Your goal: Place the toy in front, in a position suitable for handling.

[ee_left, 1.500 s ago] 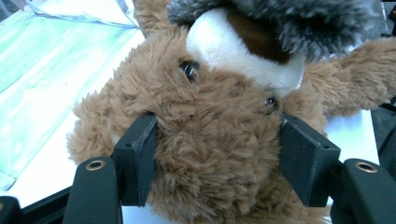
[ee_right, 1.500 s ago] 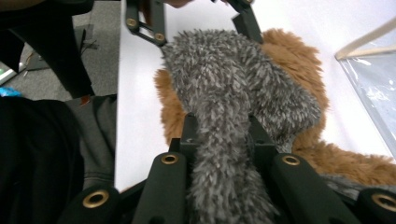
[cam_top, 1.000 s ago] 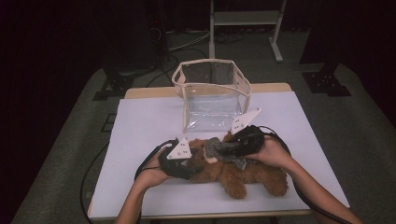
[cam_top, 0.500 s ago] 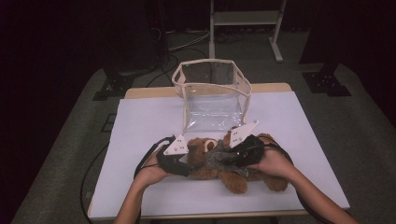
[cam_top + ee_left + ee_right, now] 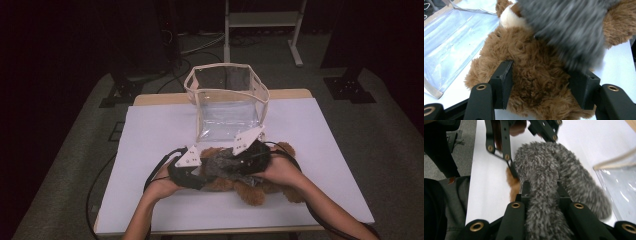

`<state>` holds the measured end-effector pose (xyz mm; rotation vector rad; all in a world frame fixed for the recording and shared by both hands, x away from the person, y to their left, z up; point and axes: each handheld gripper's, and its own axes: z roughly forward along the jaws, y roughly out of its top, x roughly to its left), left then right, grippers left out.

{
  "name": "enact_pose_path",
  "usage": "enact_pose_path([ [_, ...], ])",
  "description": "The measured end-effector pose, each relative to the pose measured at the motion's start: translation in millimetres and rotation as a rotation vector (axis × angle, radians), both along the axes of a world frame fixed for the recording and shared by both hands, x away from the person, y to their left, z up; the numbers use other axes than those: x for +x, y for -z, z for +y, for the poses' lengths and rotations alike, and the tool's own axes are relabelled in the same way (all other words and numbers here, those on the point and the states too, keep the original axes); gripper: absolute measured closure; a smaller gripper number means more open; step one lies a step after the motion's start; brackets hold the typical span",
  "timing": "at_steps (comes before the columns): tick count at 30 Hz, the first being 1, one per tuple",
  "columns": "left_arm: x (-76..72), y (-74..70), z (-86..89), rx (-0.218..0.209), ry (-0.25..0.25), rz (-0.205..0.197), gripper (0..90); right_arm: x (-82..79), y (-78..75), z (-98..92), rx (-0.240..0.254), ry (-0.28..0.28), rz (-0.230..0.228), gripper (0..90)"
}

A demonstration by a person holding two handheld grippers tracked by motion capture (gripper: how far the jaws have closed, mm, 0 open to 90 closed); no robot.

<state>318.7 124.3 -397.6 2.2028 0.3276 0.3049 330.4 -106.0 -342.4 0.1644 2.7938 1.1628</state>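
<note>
Here, the high view shows the whole bench (image 5: 150,200) with its white cover. A brown teddy bear (image 5: 250,190) lies near the front edge, just in front of a clear plastic bag (image 5: 227,102) with a beige trim, which stands open. Both hands meet over the bear, and a grey furry piece (image 5: 220,162) lies between the left gripper (image 5: 192,172) and the right gripper (image 5: 250,157).

The left gripper view gives what the high view hides: the left gripper (image 5: 544,85) has its jaws on both sides of the bear's (image 5: 534,82) brown body and presses into the fur. These jaws have just been closing a little on the bear. The grey furry piece (image 5: 571,30) is blurred above, and the flat clear bag (image 5: 451,45) lies beside the bear.

The right gripper view shows the right gripper (image 5: 544,195) with its jaws closed on the grey furry piece (image 5: 549,182), which runs between them. Beyond it the metal links of the left gripper (image 5: 521,135) appear.

No brand, label or writing can be read.
</note>
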Motion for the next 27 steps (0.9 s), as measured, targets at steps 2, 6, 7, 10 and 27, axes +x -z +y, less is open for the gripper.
enact_pose_path([
  [2,-0.5,0.3,1.3,0.001,-0.006,0.003,38.8,2.3,2.3,7.2,-0.010,-0.010,-0.005,74.5],
  [6,-0.8,-1.6,6.2,0.002,-0.022,0.012,35.5,6.0,3.8,2.5,-0.033,0.006,0.002,74.8],
  [7,-1.2,-1.8,6.8,0.000,-0.021,0.014,35.5,7.7,3.5,-2.0,-0.045,0.016,0.005,74.8],
  [10,-1.5,-1.6,7.4,0.002,-0.019,0.019,35.6,8.9,0.2,-8.8,-0.060,0.037,0.015,74.7],
  [27,-1.5,-3.3,15.0,-0.018,-0.021,0.014,33.2,13.5,-12.5,22.2,-0.059,-0.030,0.018,74.7],
])
